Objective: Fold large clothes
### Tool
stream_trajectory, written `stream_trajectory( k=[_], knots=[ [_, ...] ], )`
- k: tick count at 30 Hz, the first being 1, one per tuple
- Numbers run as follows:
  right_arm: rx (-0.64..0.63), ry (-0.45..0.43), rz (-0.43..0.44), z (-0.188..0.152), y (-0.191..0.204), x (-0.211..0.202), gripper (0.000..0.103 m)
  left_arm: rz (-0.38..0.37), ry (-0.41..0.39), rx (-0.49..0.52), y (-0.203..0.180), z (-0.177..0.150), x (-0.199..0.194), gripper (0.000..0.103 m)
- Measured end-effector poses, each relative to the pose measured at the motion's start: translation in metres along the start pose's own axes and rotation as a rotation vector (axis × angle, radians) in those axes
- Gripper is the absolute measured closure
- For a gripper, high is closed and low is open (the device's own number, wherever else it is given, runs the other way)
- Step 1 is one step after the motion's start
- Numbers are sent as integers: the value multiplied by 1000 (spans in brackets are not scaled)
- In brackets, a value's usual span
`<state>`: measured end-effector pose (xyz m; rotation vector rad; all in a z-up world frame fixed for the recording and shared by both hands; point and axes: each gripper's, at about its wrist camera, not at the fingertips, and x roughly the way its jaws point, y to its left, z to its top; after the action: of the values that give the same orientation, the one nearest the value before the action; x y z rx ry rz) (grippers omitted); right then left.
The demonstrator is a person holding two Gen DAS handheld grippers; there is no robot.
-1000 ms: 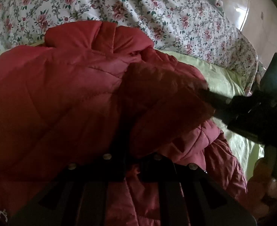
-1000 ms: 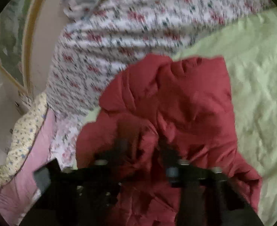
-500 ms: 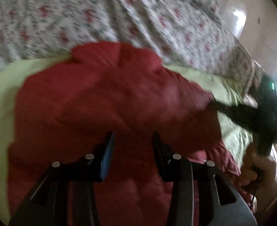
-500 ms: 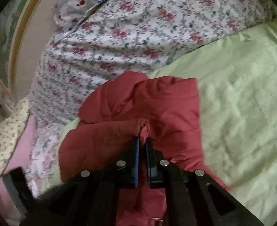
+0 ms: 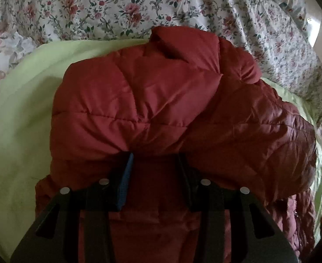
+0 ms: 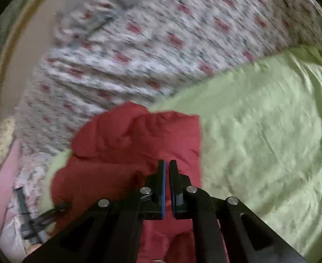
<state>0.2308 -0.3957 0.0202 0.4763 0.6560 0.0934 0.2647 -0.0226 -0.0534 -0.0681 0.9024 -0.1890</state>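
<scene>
Left wrist view showed my left tongs (image 5: 155, 164) parted over the red jacket (image 5: 161, 109) on the bed's green sheet (image 5: 18, 131); right tongs (image 6: 167, 168) closed, empty. I judged: pinch one layer, fold slowly.

Both tools are matte black plastic. The left gripper (image 5: 155, 160) has two flat fingers (image 5: 123, 182), one faced with a blue ribbed pad, and four round silver screw heads across its angular linkage arms. The right gripper (image 6: 167, 166) is the same build: black fingers (image 6: 161, 188), a blue pad edge, four silver screws, triangular cut-outs in the arms.
</scene>
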Motion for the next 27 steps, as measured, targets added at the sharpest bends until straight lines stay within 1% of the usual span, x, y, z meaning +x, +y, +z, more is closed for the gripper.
stream_trajectory(
  k=[2, 4, 5, 7, 8, 9, 10, 11, 12, 15, 16, 17, 18, 19, 20, 23, 27],
  knots=[
    [-65, -7, 72, -4, 21, -5, 97, 7, 1, -7, -1, 1, 0, 65],
    [-165, 31, 122, -15, 49, 1, 97, 11, 2, -9, -2, 2, -1, 65],
    [-192, 53, 129, -19, 57, 6, 97, 12, 4, -8, -2, 2, -2, 64],
    [-259, 131, 116, -35, 72, 25, 97, 9, 9, -5, -2, 3, -3, 64],
    [-283, 179, 77, -43, 74, 37, 98, 6, 12, -3, -2, 3, -4, 64],
    [-292, 207, 44, -48, 73, 45, 99, -1, 12, 5, -2, 4, -7, 64],
    [-289, 251, -5, -53, 67, 57, 100, -3, 13, 16, -2, 3, -9, 65],
    [-268, 275, -30, -55, 59, 64, 103, -3, 16, 30, -3, 3, -13, 65],
    [-231, 289, -49, -54, 48, 69, 103, 1, 19, 44, -3, 2, -17, 65],
    [-126, 289, -69, -46, 20, 71, 103, 36, 4, 64, -1, 3, -34, 62],
    [-102, 290, -60, -45, 13, 71, 103, 55, -2, 62, 2, 2, -38, 54],
    [-80, 294, -47, -45, 9, 72, 103, 76, -1, 55, 6, 2, -40, 40],
    [-61, 298, -37, -46, 5, 73, 103, 111, 12, 45, 11, 1, -37, 34],
    [-53, 299, -36, -46, 3, 74, 103, 125, 27, 40, 15, 0, -32, 31],
    [-59, 296, -43, -46, 3, 75, 103, 120, 45, 34, 19, -1, -26, 27],
    [-88, 291, -62, -48, 9, 75, 103, 70, 56, -17, 31, -2, -15, 27],
    [-87, 290, -59, -47, 10, 73, 103, 77, 49, -26, 30, -4, -10, 26]
  ],
)
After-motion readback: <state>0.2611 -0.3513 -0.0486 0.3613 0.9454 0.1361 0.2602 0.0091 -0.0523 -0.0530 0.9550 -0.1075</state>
